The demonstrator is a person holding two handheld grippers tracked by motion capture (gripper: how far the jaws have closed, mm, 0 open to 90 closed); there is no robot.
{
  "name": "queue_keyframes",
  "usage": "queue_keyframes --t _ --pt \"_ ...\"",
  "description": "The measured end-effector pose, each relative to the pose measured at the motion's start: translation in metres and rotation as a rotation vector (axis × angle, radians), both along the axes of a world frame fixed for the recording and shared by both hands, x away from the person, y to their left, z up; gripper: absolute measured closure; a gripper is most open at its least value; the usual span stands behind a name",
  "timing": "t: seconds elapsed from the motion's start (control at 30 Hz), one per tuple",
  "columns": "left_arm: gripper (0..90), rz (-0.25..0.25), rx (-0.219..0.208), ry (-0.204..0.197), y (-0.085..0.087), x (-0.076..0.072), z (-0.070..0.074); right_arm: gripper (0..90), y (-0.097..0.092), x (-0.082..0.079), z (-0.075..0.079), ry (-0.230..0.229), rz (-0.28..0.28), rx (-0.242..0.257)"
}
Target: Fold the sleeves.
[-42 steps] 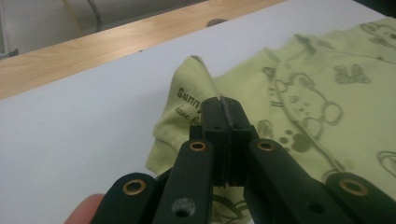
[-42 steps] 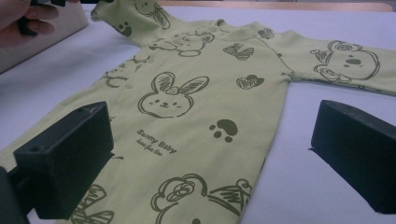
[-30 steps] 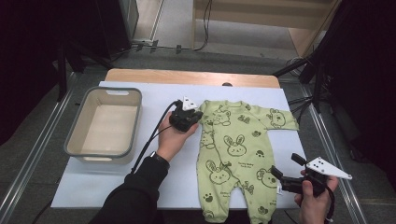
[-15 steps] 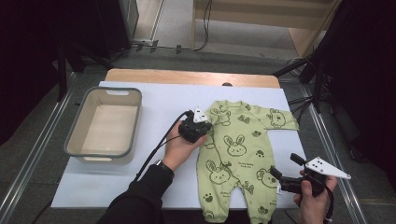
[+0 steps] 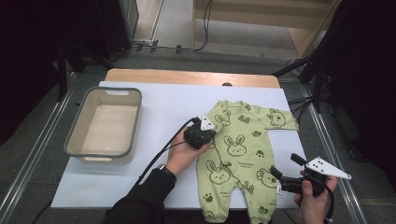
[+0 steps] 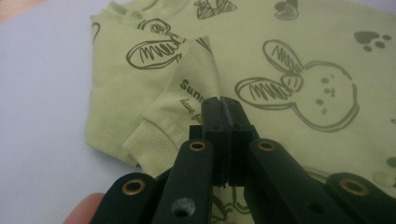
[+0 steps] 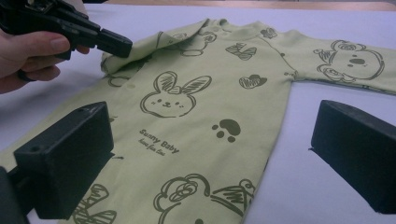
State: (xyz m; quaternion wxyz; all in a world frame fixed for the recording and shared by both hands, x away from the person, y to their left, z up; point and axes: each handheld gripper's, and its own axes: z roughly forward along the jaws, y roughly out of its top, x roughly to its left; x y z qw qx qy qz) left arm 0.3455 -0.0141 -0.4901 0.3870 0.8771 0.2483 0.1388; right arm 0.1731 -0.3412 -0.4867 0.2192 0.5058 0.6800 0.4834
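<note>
Left of the green romper [image 5: 243, 154], well apart, sits a grey bin [image 5: 103, 122].

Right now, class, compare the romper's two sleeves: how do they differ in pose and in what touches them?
The left sleeve is folded inward over the romper's chest, while the right sleeve lies spread flat on the white sheet. The left gripper is shut on the left sleeve's fabric; nothing touches the right sleeve, and the right gripper stands open near a leg. Both share the green animal print.
</note>
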Motion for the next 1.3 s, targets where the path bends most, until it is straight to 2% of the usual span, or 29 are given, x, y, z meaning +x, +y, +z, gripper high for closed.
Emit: queue_keyframes --t 0.23,0.5,0.6,0.7,0.8,0.9,0.97,1.03,1.2,1.3 --pt "89.4 -0.016 0.018 0.018 -0.001 -0.003 -0.007 0.0 0.000 0.000 0.000 0.001 0.000 0.003" --pt "88.2 -0.027 0.034 0.066 0.000 -0.003 -0.018 0.0 0.000 0.000 -0.001 0.001 0.001 0.001" --pt "80.9 -0.035 0.010 0.099 0.002 -0.003 -0.016 0.0 0.000 0.000 -0.001 0.002 0.001 0.001" --pt "73.2 -0.045 -0.018 0.083 0.006 -0.006 -0.010 0.0 0.000 0.000 -0.001 0.003 0.001 0.005" --pt "64.9 0.003 -0.047 0.039 0.017 -0.006 0.000 0.0 -0.001 0.000 0.000 0.001 -0.002 0.005" --pt "55.8 0.073 -0.068 0.023 0.030 -0.001 0.008 0.0 -0.002 0.000 -0.001 0.004 -0.004 0.005" --pt "49.9 0.109 -0.070 0.039 0.037 0.004 0.009 0.0 -0.001 0.000 -0.001 0.005 -0.005 0.004" --pt "45.8 0.127 -0.070 0.076 0.040 0.008 0.007 0.0 -0.001 0.000 -0.001 0.004 -0.004 0.003" --pt "43.0 0.101 -0.029 0.121 0.034 0.007 -0.004 0.0 0.002 0.001 -0.001 0.009 0.000 -0.002" --pt "47.3 0.090 -0.037 0.139 0.030 0.005 -0.009 0.0 0.002 0.001 -0.002 0.013 0.001 0.001"
